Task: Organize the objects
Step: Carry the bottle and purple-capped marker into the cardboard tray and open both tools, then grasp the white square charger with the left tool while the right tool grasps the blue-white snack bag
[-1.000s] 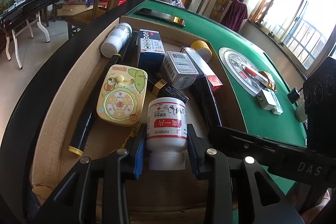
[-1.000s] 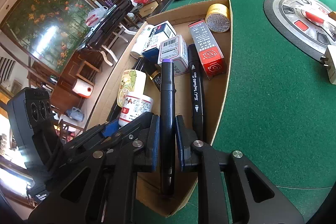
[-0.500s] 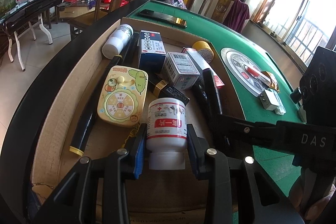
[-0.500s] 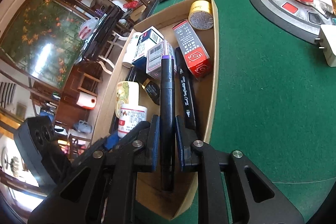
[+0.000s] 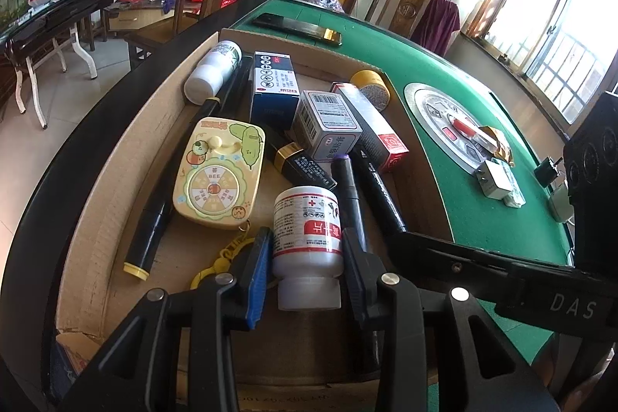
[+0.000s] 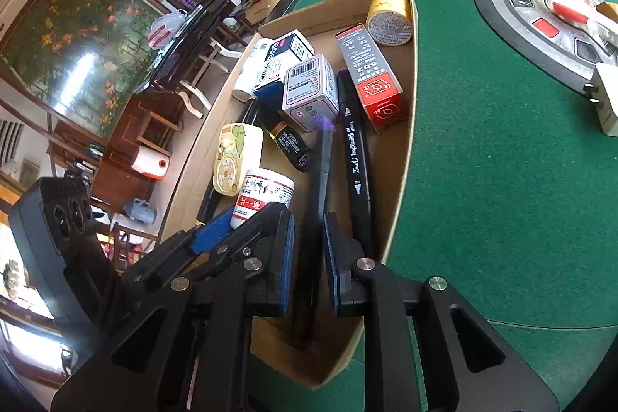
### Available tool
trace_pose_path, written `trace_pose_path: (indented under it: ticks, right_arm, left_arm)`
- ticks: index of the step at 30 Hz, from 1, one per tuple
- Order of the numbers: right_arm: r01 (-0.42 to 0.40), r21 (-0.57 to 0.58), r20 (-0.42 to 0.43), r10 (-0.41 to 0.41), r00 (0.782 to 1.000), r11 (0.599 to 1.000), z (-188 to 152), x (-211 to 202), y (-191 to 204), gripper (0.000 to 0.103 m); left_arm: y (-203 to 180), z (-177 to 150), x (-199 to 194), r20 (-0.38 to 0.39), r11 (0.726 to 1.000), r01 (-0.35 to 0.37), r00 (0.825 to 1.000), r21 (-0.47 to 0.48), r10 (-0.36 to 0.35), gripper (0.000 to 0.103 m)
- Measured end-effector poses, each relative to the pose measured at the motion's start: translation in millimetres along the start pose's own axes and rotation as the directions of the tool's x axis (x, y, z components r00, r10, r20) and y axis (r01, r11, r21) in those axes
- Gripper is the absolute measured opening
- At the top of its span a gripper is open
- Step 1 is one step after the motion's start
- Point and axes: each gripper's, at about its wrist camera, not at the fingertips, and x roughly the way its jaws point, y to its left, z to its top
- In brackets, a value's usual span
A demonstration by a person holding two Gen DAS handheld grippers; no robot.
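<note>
Lying clamped: white bottle [image 5: 307,234] in left claw [image 5: 305,271], black marker [image 6: 314,203] in right claw [image 6: 307,257].

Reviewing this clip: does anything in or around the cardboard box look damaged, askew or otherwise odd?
Mostly untidy, nothing spilled. The cardboard box has a torn near-left corner. Inside, items lie jumbled: the grey barcode carton sits tilted on others. The white pill bottle lies on its side, cap toward the left gripper.

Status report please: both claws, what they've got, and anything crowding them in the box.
Left claw shut on white pill bottle. Right claw shut on purple-tipped marker. Second black marker alongside; cardboard box crowded.
</note>
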Motion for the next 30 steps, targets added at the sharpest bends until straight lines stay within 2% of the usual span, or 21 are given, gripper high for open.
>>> trace_pose_path:
  ticks: [5,8,9,12,13,15,16,17,19,21,24,25,28,30]
  right_arm:
    - [-0.036,-0.007,0.02,0.037,0.999,0.999,0,-14,-10,0.015]
    - [-0.037,-0.006,0.097,0.037,0.995,0.999,3,-39,-27,0.015]
    - [-0.018,-0.002,0.138,0.019,0.99,1.0,6,-53,-36,0.015]
    - [0.03,0.036,0.227,-0.038,0.973,0.999,13,-85,-62,0.016]
    - [0.045,0.058,0.257,-0.058,0.965,0.997,16,-96,-76,0.019]
    - [0.089,0.103,0.306,-0.117,0.945,0.991,21,-116,-102,0.033]
    - [0.118,0.133,0.331,-0.156,0.93,0.984,23,-127,-117,0.046]
    - [0.138,0.157,0.355,-0.187,0.916,0.978,26,-135,-131,0.05]
    - [0.184,0.213,0.407,-0.258,0.876,0.96,26,-154,-162,0.05]
    - [0.188,0.276,0.42,-0.294,0.858,0.943,26,-168,-189,0.05]
    - [0.081,0.365,0.436,-0.248,0.865,0.927,24,-184,-222,0.05]
    - [0.07,0.373,0.444,-0.244,0.862,0.925,24,-189,-226,0.05]
    - [0.061,0.399,0.455,-0.256,0.853,0.915,21,-197,-231,0.05]
    - [0.023,0.41,0.458,-0.228,0.859,0.912,20,-199,-237,0.05]
  left_arm:
    - [-5,3,-10,0.028,1.0,-0.01,1.0,0.015,0.009,0.036]
    - [-17,7,-17,0.045,0.999,-0.001,0.999,0.043,-0.001,0.042]
    - [-22,8,-19,0.05,0.998,0.006,0.999,0.057,-0.009,0.048]
    - [-48,10,-21,0.056,0.991,0.02,0.998,0.13,-0.028,0.055]
    - [-56,11,-20,0.055,0.988,0.026,0.998,0.151,-0.035,0.056]
    - [-76,14,-19,0.049,0.979,0.049,0.997,0.197,-0.06,0.06]
    - [-91,16,-17,0.046,0.97,0.077,0.995,0.231,-0.09,0.062]
    - [-101,17,-15,0.043,0.962,0.089,0.994,0.257,-0.103,0.066]
    - [-130,21,-9,0.037,0.934,0.105,0.991,0.342,-0.125,0.071]
    - [-164,26,1,0.034,0.89,0.111,0.989,0.443,-0.14,0.077]
    - [-205,31,23,-0.005,0.812,0.137,0.987,0.567,-0.163,0.078]
    - [-219,33,36,-0.032,0.782,0.138,0.988,0.608,-0.149,0.078]
    - [-240,32,63,-0.109,0.714,0.171,0.985,0.679,-0.132,0.078]
    - [-244,33,81,-0.126,0.692,0.161,0.987,0.704,-0.101,0.077]
